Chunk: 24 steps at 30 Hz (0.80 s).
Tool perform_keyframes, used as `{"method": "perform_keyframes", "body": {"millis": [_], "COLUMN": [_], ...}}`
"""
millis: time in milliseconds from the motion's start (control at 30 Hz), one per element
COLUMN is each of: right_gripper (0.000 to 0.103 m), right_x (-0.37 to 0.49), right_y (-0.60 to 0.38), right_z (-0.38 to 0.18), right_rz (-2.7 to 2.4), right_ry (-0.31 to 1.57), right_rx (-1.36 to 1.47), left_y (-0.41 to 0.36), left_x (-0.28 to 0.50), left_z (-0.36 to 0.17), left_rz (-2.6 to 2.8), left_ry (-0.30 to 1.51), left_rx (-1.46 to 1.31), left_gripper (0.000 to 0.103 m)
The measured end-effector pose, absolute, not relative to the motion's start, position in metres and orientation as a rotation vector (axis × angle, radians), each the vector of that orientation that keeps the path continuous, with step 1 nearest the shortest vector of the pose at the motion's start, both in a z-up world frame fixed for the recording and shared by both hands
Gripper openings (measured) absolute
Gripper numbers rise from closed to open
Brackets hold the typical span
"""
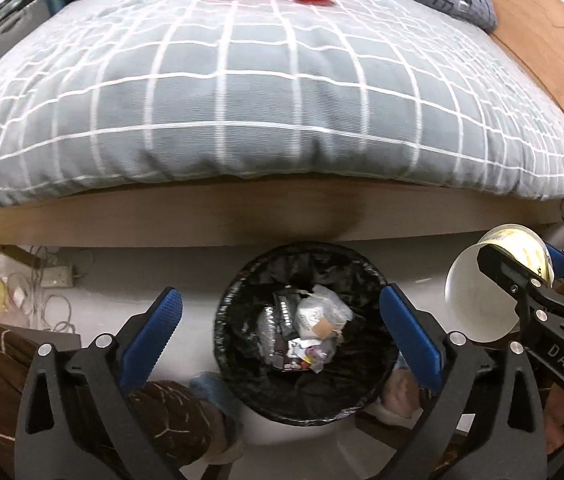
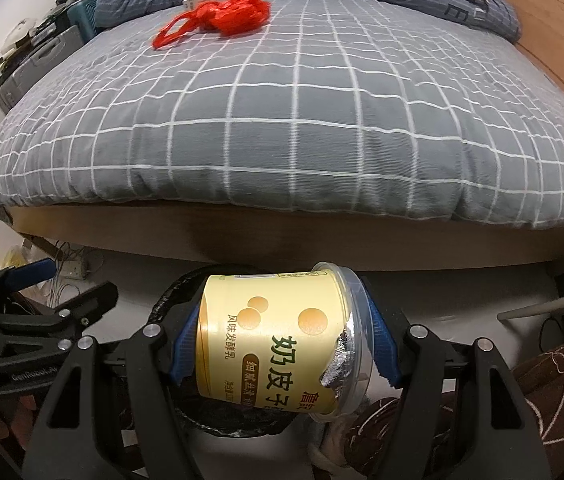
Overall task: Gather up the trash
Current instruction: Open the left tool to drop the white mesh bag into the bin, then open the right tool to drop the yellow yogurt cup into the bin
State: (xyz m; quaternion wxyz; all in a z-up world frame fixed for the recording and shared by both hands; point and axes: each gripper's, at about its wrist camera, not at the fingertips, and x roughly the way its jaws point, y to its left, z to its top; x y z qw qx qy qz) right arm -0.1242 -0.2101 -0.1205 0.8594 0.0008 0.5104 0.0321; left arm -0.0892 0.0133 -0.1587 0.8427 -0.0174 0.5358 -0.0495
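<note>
Now your right gripper [image 2: 282, 344] squeezes the light, bendy yogurt cup [image 2: 282, 340] by its ends, at 3 o'clock of the bin [image 1: 305, 336]. Hold gently. Your left gripper [image 1: 282, 332] gapes wide, empty, over the bin.

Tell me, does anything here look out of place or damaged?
Yes: a crumpled red plastic bag lies loose on the checked bedcover, and the yellow yogurt cup held sideways in the right gripper has a torn foil lid.
</note>
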Motion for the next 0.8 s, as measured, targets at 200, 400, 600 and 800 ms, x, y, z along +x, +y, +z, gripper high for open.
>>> {"method": "perform_keyframes", "body": {"millis": [200, 400, 600, 800], "right_gripper": [0.067, 0.067, 0.067, 0.078], "right_x": [-0.120, -0.114, -0.112, -0.113], "right_y": [-0.184, -0.163, -0.150, -0.148], "right_z": [-0.125, -0.130, -0.135, -0.135], "right_rz": [0.101, 0.114, 0.130, 0.118], "right_ry": [1.097, 1.131, 1.155, 1.142], "right_rx": [-0.014, -0.036, -0.057, -0.082], "left_y": [0.040, 0.061, 0.073, 0.073], "left_x": [-0.095, -0.101, -0.103, -0.103], "left_z": [-0.157, -0.160, -0.161, -0.159], "left_rz": [-0.056, -0.026, -0.011, -0.015], "left_ry": [1.127, 1.138, 1.142, 1.137], "left_rx": [-0.049, -0.064, -0.092, -0.107], "left_gripper": [0.097, 0.097, 0.097, 0.097]}}
